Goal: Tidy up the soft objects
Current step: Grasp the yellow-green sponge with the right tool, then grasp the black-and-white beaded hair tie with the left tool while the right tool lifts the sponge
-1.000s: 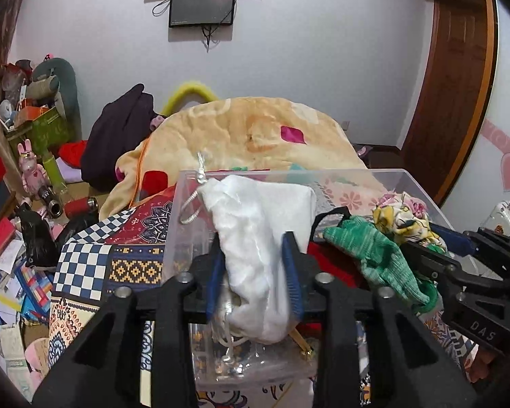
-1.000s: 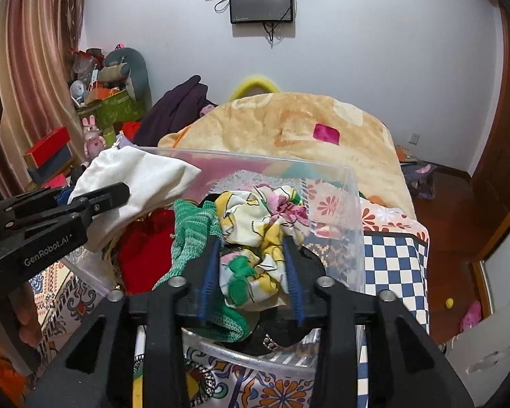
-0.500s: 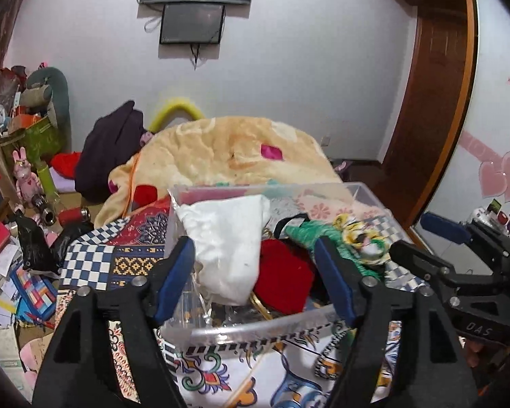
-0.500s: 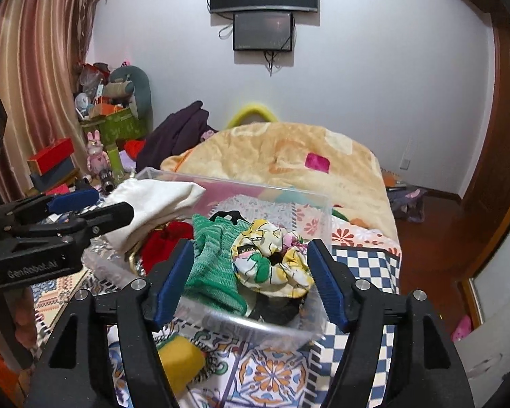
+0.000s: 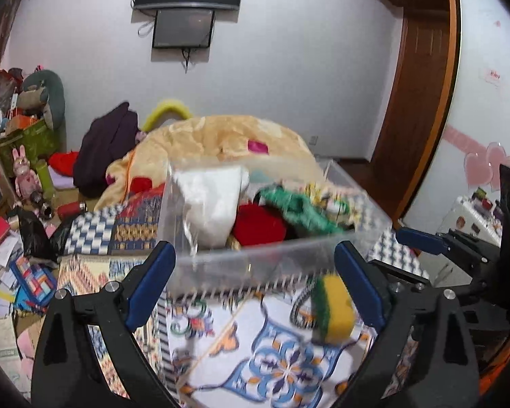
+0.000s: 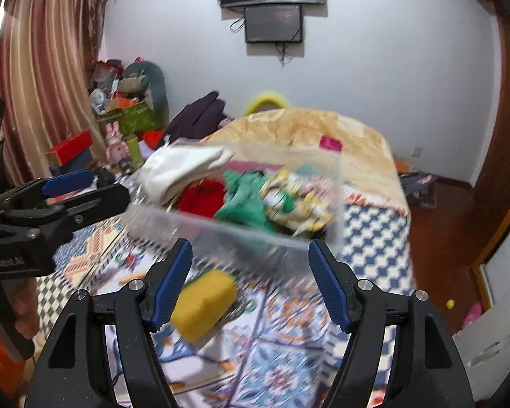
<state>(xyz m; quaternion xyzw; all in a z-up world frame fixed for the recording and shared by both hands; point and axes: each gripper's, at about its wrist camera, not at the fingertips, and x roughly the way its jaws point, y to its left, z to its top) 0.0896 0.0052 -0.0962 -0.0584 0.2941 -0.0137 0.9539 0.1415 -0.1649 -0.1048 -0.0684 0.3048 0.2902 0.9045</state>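
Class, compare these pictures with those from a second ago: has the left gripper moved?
Yes. The left gripper has let go of the white cloth and pulled back from the bin, which now looks smaller and farther; its jaws stand open.

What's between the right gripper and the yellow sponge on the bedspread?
Nothing visible. The sponge lies on the patterned bedspread just ahead of the open right gripper, near its left finger. The clear bin sits behind the sponge, not in the path. The left gripper is off to the side.
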